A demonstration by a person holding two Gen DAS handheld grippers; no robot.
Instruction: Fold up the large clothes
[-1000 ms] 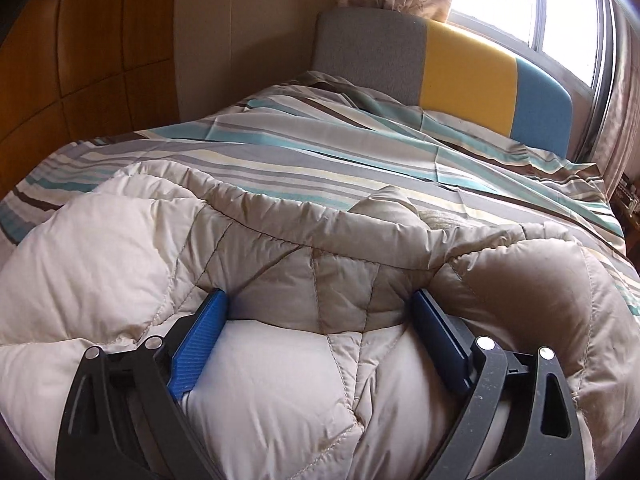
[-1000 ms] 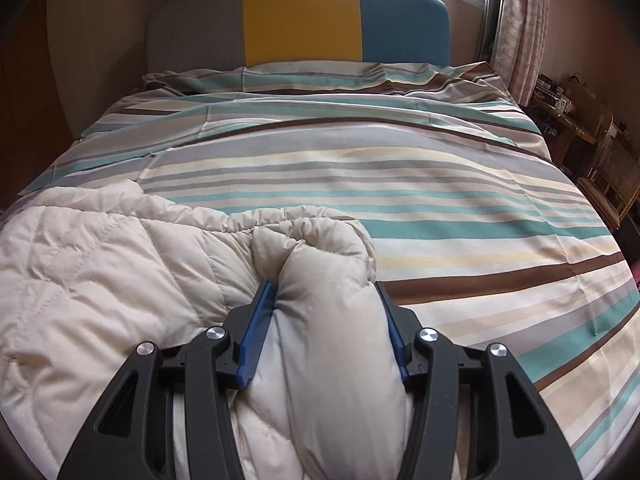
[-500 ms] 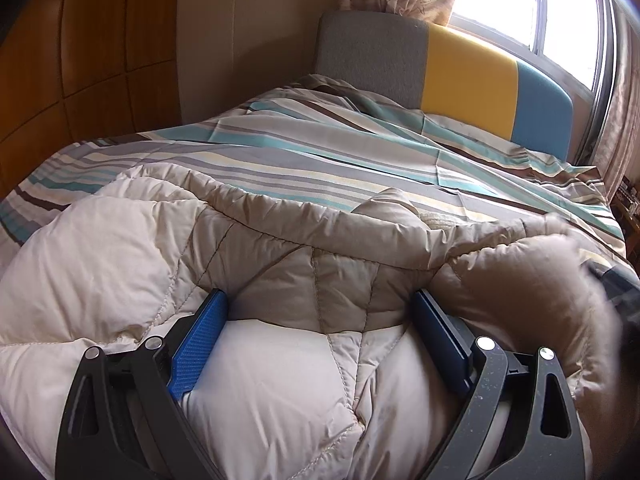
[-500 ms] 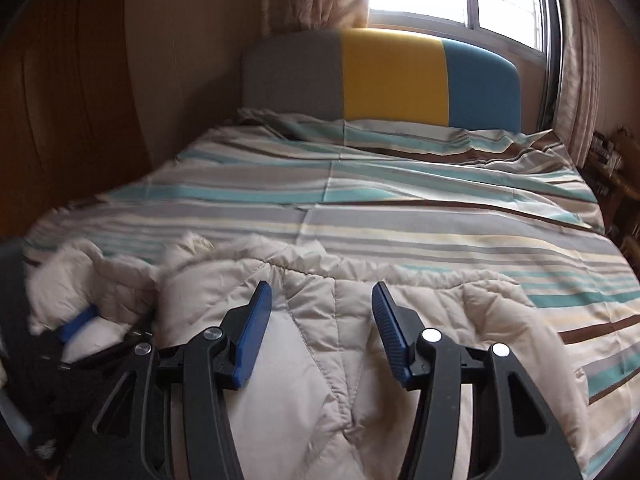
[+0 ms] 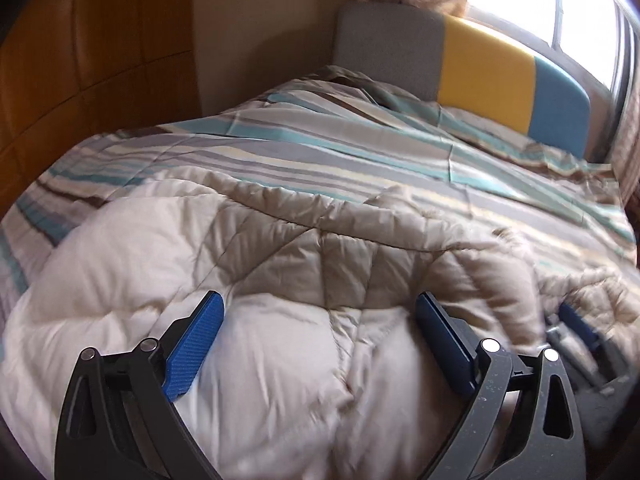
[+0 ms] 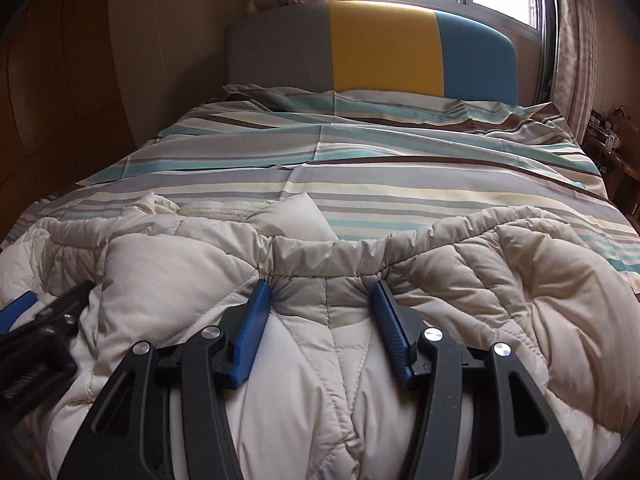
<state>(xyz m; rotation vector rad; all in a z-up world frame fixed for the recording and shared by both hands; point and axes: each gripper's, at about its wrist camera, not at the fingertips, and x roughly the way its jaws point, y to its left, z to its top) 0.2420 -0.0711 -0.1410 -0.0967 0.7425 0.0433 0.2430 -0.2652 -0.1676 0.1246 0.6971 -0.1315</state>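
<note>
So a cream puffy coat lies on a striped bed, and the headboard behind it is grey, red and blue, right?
Not quite: the middle panel of the headboard is yellow, not red, as the right wrist view shows clearly. The rest holds: a cream puffy coat lies on the striped bed, with grey and blue panels on either side of the yellow one.

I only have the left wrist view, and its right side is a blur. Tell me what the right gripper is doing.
Observer: The right gripper has its fingers pressed on a bunch of the cream padded jacket, just under its gathered edge.
Operator: Report what lies past that edge.
Observer: A ribbed white patch peeks out against the striped bed cover.
Operator: Say what stands right of the bed.
Observer: A cluttered wooden shelf, below the curtain.
</note>
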